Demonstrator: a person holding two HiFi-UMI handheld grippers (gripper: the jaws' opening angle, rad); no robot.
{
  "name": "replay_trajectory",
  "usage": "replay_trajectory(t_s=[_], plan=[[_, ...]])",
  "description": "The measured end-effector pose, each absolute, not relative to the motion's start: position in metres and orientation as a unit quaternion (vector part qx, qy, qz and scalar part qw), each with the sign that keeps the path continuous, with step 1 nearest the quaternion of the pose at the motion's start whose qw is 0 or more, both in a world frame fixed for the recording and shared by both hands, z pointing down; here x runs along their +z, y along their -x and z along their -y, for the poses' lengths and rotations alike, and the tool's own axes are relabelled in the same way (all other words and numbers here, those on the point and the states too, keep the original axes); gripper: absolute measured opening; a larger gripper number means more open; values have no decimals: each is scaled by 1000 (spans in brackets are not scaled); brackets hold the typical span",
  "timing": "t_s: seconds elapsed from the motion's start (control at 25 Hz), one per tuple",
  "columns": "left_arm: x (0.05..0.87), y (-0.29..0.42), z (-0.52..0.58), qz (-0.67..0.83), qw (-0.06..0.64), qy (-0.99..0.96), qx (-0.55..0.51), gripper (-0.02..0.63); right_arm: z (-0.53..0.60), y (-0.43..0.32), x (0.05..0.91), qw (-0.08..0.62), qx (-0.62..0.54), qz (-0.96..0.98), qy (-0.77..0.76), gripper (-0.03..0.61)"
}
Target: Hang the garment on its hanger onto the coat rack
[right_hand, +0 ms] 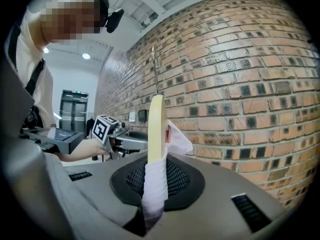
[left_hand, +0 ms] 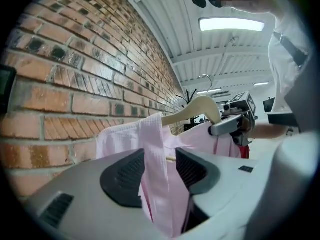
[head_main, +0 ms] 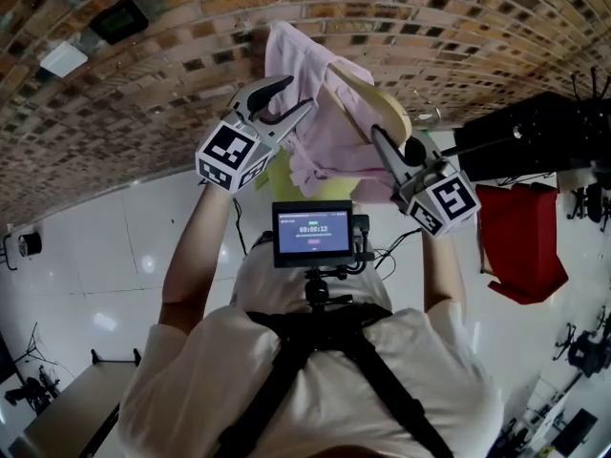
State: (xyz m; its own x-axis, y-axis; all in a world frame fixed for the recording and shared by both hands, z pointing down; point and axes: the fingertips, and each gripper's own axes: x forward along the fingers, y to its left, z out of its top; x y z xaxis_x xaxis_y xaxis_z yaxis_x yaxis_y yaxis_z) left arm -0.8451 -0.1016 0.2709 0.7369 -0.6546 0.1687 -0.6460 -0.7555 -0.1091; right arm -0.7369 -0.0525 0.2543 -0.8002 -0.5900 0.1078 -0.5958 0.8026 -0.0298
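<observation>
1. Brickwork (head_main: 143, 74) ran across the far side of my view, and I held both tongs up in front of it.
2. My left tongs (head_main: 298, 93) stood wide at the left edge of the pink garment (head_main: 320, 136). A hanging fold of the cloth ran down between the two dark pads (left_hand: 122, 176), which were not clamped on it.
3. The garment was draped, somewhat bunched, over its pale wooden hanger (head_main: 382, 103). It was held in the air between my two tongs, above the small screen (head_main: 313, 232) mounted at my chest.
4. The hanger's metal hook (right_hand: 155, 74) stood upright above the wood, free in the air against the wall behind.
5. My right tongs (head_main: 377, 139) were closed tight on one end of the hanger, with the pink cloth pinched in between the wood and the pads.
6. Further right, a red cloth (head_main: 520, 241) hung below a dark shape (head_main: 535, 136) that I could not make out. The garment on its hanger was well apart from both.
</observation>
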Motion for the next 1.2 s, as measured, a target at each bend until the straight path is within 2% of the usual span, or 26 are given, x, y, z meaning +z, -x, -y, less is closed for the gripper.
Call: replay_trajectory(t_s=[0.2, 0.32, 0.36, 0.4, 0.44, 0.68, 0.96, 1.12, 1.2], plan=[[245, 835, 122, -374, 30, 922, -99, 205, 47, 746, 242, 62, 17, 949, -308, 9], [243, 835, 129, -396, 26, 913, -95, 114, 42, 749, 243, 70, 15, 949, -306, 9], [243, 835, 129, -400, 28, 912, -92, 52, 40, 749, 243, 73, 14, 949, -306, 9], [243, 834, 129, -401, 30, 911, -88, 18, 39, 748, 244, 76, 13, 949, -307, 9], [243, 831, 128, -398, 33, 913, -86, 12, 39, 748, 244, 79, 13, 948, -308, 9], [249, 807, 108, -353, 54, 930, -87, 8, 46, 736, 255, 78, 38, 940, -329, 9], [254, 761, 51, -214, 101, 968, -82, 7, 50, 737, 271, 78, 69, 936, -336, 9], [259, 769, 49, -224, 99, 967, -70, 15, 46, 739, 268, 62, 65, 938, -334, 9], [261, 778, 51, -232, 97, 966, -65, 106, 45, 737, 262, 51, 60, 939, -334, 9]])
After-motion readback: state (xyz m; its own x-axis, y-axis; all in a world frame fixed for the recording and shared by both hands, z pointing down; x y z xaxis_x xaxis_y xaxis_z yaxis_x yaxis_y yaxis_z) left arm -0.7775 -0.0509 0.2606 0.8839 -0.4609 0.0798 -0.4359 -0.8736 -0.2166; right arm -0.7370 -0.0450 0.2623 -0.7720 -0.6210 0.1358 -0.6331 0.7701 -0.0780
